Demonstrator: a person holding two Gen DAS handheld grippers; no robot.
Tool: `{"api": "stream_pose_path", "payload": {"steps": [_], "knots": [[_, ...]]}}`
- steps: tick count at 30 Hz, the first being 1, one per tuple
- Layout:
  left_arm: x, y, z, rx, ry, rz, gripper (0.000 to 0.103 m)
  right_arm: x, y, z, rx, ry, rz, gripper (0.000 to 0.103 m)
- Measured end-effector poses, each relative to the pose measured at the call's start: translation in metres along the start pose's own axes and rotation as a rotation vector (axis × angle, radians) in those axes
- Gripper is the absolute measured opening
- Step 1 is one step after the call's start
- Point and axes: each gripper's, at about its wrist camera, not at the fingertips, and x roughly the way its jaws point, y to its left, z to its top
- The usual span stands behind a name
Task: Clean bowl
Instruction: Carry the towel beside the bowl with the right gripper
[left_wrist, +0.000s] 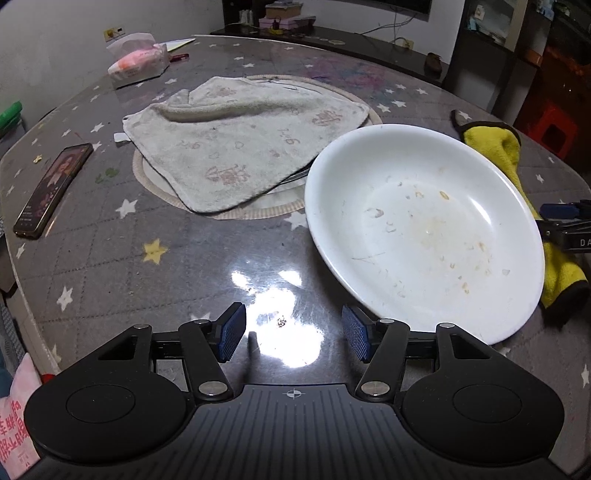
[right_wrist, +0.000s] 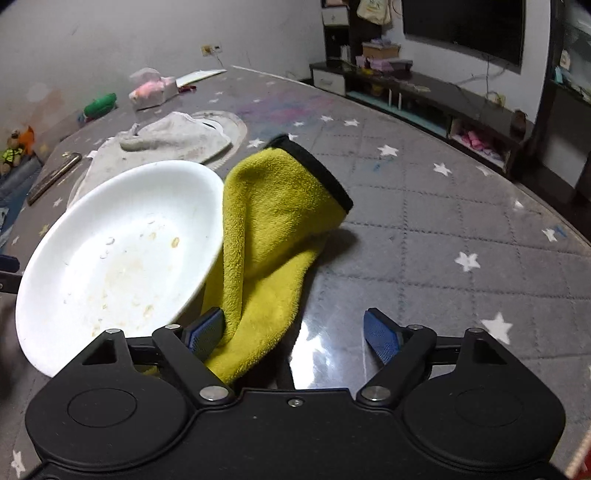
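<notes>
Right gripper (right_wrist: 295, 332): jaws spread wide, nothing clamped between them. Yellow cloth (right_wrist: 269, 229) lies on the star-patterned table (right_wrist: 443, 236), its near end against the left finger pad (right_wrist: 205, 330). White bowl (right_wrist: 118, 258), soiled with dried food residue, sits tilted, its rim touching the cloth. Grey towel (right_wrist: 166, 138) and phone (right_wrist: 55, 177) lie beyond.

White letters "DA" on black body of right hand-held gripper (left_wrist: 570, 236), at right edge of left wrist view; rest cut off. Pink bag (left_wrist: 14, 424) at bottom left corner has red characters, too blurred to read. Towel (left_wrist: 236, 147) prints too faint to read.
</notes>
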Motion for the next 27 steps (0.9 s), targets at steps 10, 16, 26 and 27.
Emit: {"api": "stream_pose_path", "payload": {"steps": [10, 16, 26, 27], "knots": [[0.003, 0.005, -0.001, -0.015, 0.011, 0.002, 0.059, -0.025, -0.003, 0.014, -0.072, -0.066, -0.007, 0.085], [0.008, 0.002, 0.0, -0.001, 0.022, -0.005, 0.059, -0.011, -0.013, 0.024, -0.029, -0.065, -0.051, 0.085], [0.013, 0.004, 0.001, 0.004, 0.029, -0.006, 0.059, 0.017, -0.01, 0.019, -0.047, 0.001, -0.039, 0.085], [0.014, 0.004, 0.001, 0.002, 0.03, -0.008, 0.059, 0.015, -0.01, 0.019, -0.049, -0.003, -0.041, 0.085]]}}
